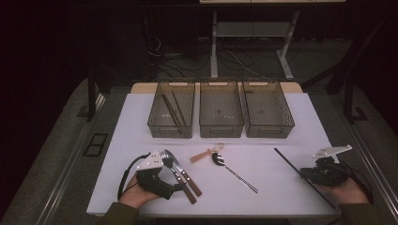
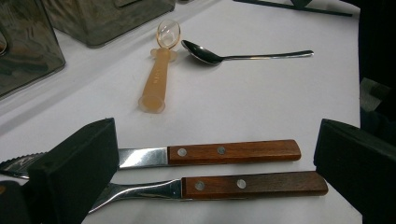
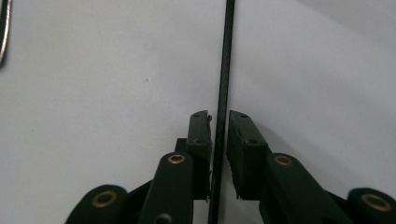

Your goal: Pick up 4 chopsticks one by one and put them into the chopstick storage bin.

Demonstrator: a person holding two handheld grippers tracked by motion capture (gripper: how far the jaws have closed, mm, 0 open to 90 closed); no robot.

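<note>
The right gripper sits at the near right of the white table, its jaws closed to a narrow gap around a thin black chopstick. In the right gripper view the chopstick runs straight up between the two pads, which stand tight against it on either side; whether they truly press it I cannot tell for certain, though they look clamped on it. The chopstick lies on the table, slanting from far left to near right.

The left gripper rests at the near left, jaws spread wide. In the left gripper view a wooden-handled knife and a wooden-handled fork lie side by side between the open jaws, untouched by them. Farther off lie an orange plastic spoon and a metal spoon.

Three clear bins stand in a row at the far side; the left bin holds two dark chopsticks.
</note>
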